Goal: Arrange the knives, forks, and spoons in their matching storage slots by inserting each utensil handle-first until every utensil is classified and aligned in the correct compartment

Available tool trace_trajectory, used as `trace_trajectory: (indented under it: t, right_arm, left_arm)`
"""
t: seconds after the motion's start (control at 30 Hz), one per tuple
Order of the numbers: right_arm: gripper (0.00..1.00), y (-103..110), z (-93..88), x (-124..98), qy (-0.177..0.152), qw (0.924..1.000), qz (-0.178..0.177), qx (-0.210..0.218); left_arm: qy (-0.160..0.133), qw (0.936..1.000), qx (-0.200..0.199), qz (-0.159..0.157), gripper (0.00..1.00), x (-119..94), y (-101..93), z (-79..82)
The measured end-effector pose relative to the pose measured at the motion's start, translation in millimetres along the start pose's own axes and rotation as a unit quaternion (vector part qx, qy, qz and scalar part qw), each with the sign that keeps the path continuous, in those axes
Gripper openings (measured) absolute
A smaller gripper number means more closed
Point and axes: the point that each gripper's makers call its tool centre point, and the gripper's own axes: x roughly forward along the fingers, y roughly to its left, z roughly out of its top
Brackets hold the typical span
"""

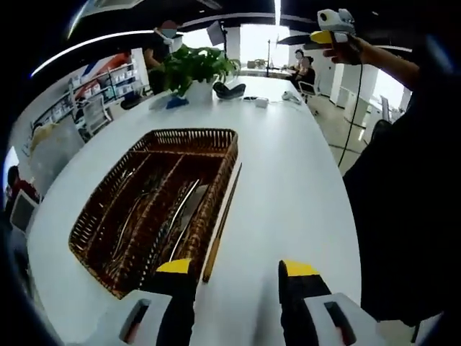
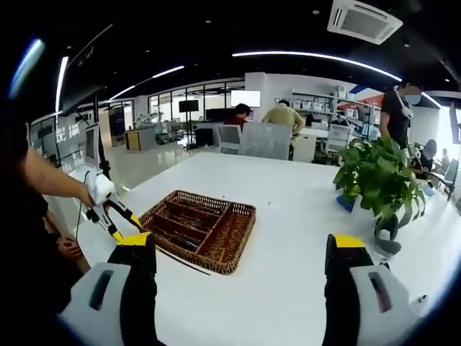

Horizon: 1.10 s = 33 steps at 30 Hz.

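Both pairs of fingers (image 1: 238, 268) (image 2: 241, 247) stand apart, empty, above the white desk (image 1: 288, 180); the utensils (image 1: 180, 213) lie in the wicker tray (image 1: 216, 209), so I'd approach low, along a handle.

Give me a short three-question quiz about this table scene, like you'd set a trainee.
1. True or false: the wicker tray already holds some cutlery.
2. What lies on the white table beside the tray?
A. a plate
B. a long thin stick
C. a cup
3. Fill in: the left gripper holds ____.

Key
1. True: metal utensils lie in its compartments.
2. B, along the tray's outer wall.
3. Nothing; its jaws stand open over the bare table. The right gripper is open too, and a potted plant stands further along.
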Motion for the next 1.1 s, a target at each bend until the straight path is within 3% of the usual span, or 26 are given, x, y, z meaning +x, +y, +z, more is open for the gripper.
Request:
trace_trajectory:
  t: [0.23, 0.5, 0.83, 1.0, 1.1]
  right_arm:
    - [0.99, 0, -4.6, -1, 0.003, 1.0, 0.0, 0.005]
    - [0.99, 2, -9.9, -3, 0.012, 0.9999, 0.0, 0.007]
    - [0.99, 3, -10.5, -2, 0.014, 0.9999, 0.0, 0.008]
    - [0.99, 8, -11.7, 0, 0.016, 0.9998, 0.004, 0.009]
    - [0.99, 9, -14.0, 1, 0.018, 0.9998, 0.007, 0.01]
  left_arm:
    - [0.027, 0.9993, -0.02, -0.019, 0.38, 21, 1.0, -13.0]
    - [0.035, 0.9985, -0.042, -0.011, 0.34, 36, 9.2, -17.8]
    - [0.045, 0.9987, -0.022, 0.0, 0.3, 45, 9.0, -23.3]
    - [0.059, 0.9974, 0.026, 0.032, 0.33, 47, 9.6, -25.9]
    - [0.057, 0.998, 0.006, 0.027, 0.38, 50, 4.9, -27.5]
